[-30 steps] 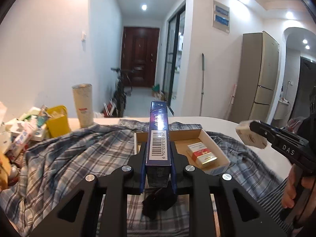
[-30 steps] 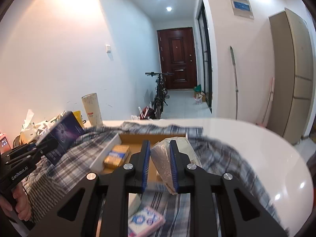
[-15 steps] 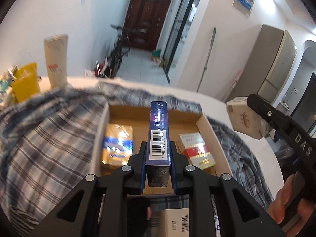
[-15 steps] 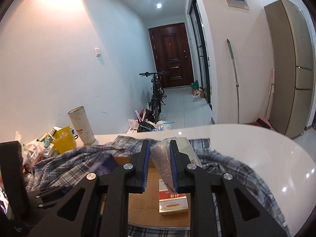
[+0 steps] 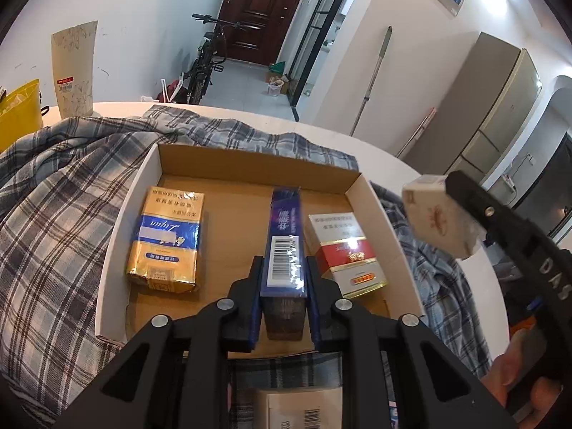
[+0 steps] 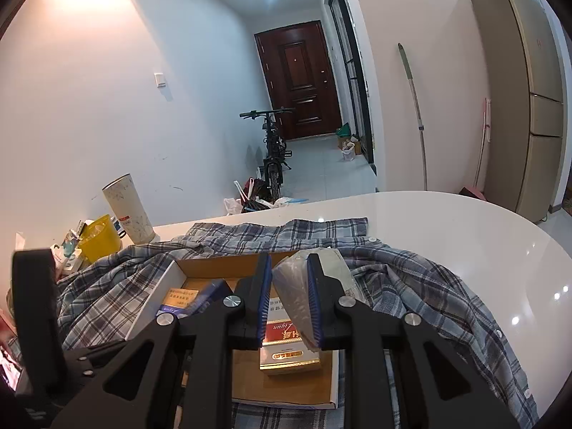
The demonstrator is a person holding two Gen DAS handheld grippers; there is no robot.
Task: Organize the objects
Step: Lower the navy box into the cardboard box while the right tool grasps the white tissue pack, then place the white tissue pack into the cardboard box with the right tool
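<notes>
My left gripper (image 5: 284, 268) is shut on a dark blue cigarette pack (image 5: 285, 236), held on edge low inside a shallow cardboard box (image 5: 121, 214), between a gold-and-blue pack (image 5: 166, 236) and a red-and-white pack (image 5: 345, 250) lying flat. My right gripper (image 6: 287, 296) is shut on a beige wrapped pack (image 6: 295, 296), held above the box's right side (image 6: 157, 296). It shows at the right of the left wrist view (image 5: 434, 214), off the box's right wall. The red-and-white pack (image 6: 289, 354) lies under it.
The box rests on a blue plaid shirt (image 5: 53, 221) spread over a white round table (image 6: 464, 221). A tall beige tumbler (image 5: 73, 68) and a yellow container (image 5: 18, 114) stand far left. Another white box with a barcode (image 5: 300, 407) lies near the front edge.
My left gripper has gone forward and down, bringing the blue pack into the box between the two flat packs. My right gripper has moved over the box's right side with its pack.
</notes>
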